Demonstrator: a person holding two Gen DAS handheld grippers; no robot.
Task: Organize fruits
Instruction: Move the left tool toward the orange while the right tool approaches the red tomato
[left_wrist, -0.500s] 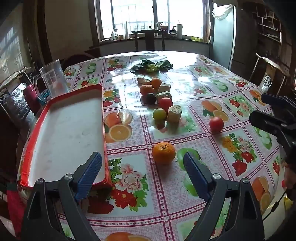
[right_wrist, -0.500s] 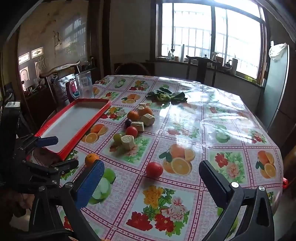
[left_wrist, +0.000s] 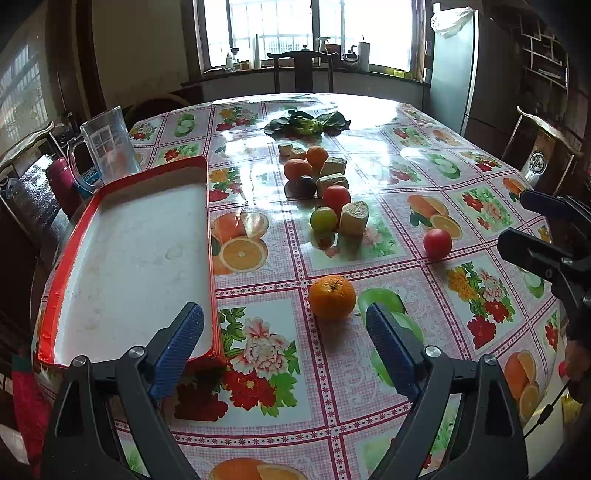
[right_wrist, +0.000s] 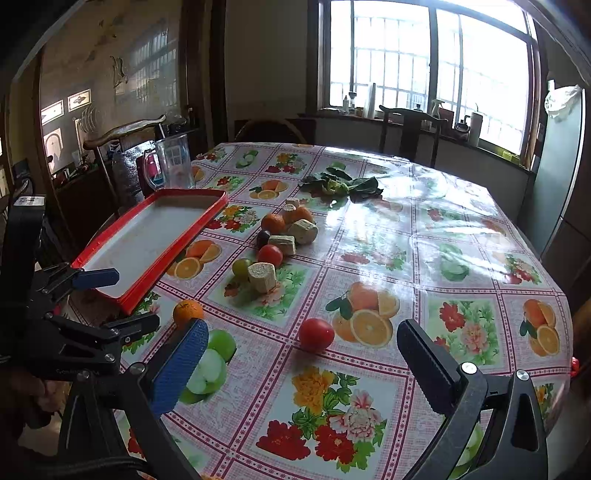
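Looking along the left tongs (left_wrist: 284, 347), both blue pads stand wide apart with nothing between them, and the nearest orange (left_wrist: 331, 297) sits on the desk (left_wrist: 388, 417) just ahead, slightly right of centre. Closing off-centre could nudge this round fruit and send it rolling over the glossy cloth, away from the red tray (left_wrist: 210, 258), which lies close on the left and holds no fruit. Its skin is bright, dimpled, with a small stem on top. Farther back, more fruit (left_wrist: 325, 218) crowds against pale blocks, so a careless reach could scatter them.

From the right wrist view, the right tongs (right_wrist: 299, 373) are likewise spread open and hold nothing, with a smooth red tomato (right_wrist: 316, 334) lying just ahead between the fingers' lines. It sits near the desk's front edge; a push rather than a pinch might roll it off.
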